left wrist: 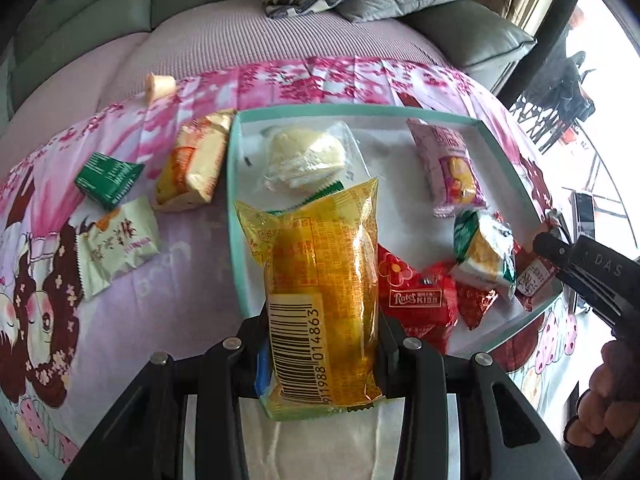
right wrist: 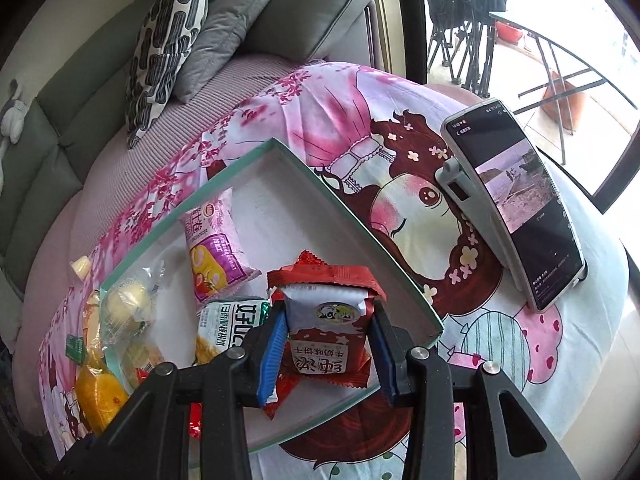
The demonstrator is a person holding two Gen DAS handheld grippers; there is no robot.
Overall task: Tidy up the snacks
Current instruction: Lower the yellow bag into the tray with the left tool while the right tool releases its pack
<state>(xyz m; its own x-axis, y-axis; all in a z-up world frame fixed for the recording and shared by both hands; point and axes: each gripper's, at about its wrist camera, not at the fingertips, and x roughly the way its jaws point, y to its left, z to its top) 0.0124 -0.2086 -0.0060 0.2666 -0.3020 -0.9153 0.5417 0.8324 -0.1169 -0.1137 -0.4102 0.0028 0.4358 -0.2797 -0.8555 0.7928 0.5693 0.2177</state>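
Left wrist view: left hand-held gripper (left wrist: 320, 344) clamped on a yellow transparent plastic snack packet with a barcode (left wrist: 320, 280), held at lower centre above the near left edge of a shallow white tray with a teal rim (left wrist: 233, 216). Inside the tray lie a clear-wrapped pale bun (left wrist: 306, 156), a pink wrapped cake packet (left wrist: 450, 168) and a red foil packet (left wrist: 420, 300). Left of the tray, on the pink cartoon-print cloth (left wrist: 192, 256), lie a green packet (left wrist: 108, 180), a white packet (left wrist: 118, 246) and an orange-and-cream packet (left wrist: 194, 164).

Right wrist view: right hand-held gripper (right wrist: 328, 344) clamped on a red-and-white biscuit packet (right wrist: 324, 320), held at lower centre over the tray's near right corner. A smartphone on a grey stand (right wrist: 520, 204) is propped at right on the cloth.
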